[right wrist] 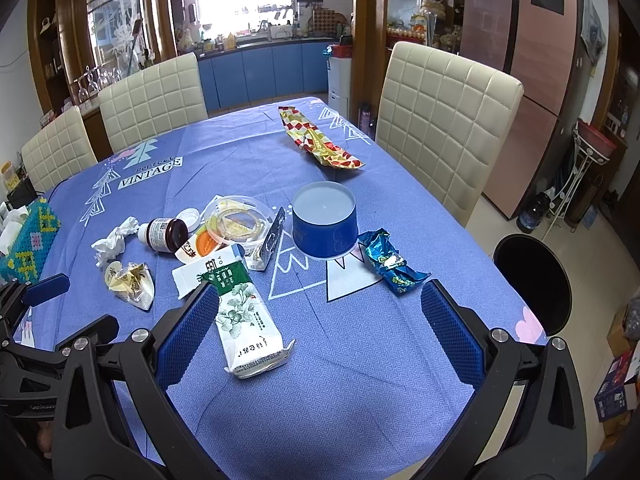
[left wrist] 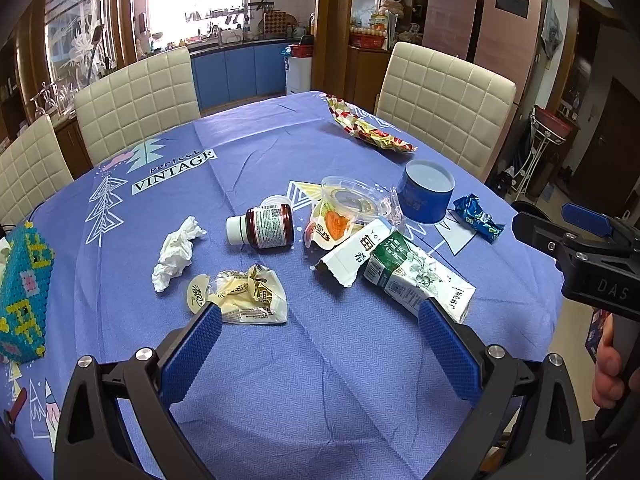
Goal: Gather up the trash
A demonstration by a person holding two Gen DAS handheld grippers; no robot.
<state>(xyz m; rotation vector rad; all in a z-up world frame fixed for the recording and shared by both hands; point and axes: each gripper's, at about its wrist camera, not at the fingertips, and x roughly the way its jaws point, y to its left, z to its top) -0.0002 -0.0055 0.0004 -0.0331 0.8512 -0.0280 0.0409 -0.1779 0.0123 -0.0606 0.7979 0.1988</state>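
Trash lies scattered over the blue-clothed table (left wrist: 248, 148), seen first from the left wrist. The left gripper (left wrist: 320, 344) hangs above the near edge with its jaws spread wide and nothing between them. Just past its left finger sits a crumpled yellow wrapper (left wrist: 248, 296), with a wad of white tissue (left wrist: 176, 252) beside it. A brown bottle (left wrist: 264, 226) lies on its side further in, next to a clear plastic cup (left wrist: 352, 200) and an orange-printed lid (left wrist: 330, 226). A white carton (left wrist: 354, 254) and a green carton (left wrist: 416, 276) overlap just beyond the right finger. Behind them stands a blue tub (left wrist: 426, 192), a blue foil wrapper (left wrist: 478, 218) to its right, and a red-and-gold wrapper (left wrist: 368, 126) near the far edge. A beaded tissue box (left wrist: 22, 292) sits at the left edge. The right gripper (left wrist: 580, 232) shows at the right border; how far it is open I cannot tell from here. Padded chairs (left wrist: 444, 104) ring the far side.

From the right wrist, the right gripper (right wrist: 320, 334) is also wide open and holds nothing. The green carton (right wrist: 244, 312) lies partly behind its left finger, the blue foil wrapper (right wrist: 394, 266) just ahead of its right finger, the blue tub (right wrist: 325, 224) between and beyond. A black bin (right wrist: 534, 280) stands on the floor off the table's right edge.
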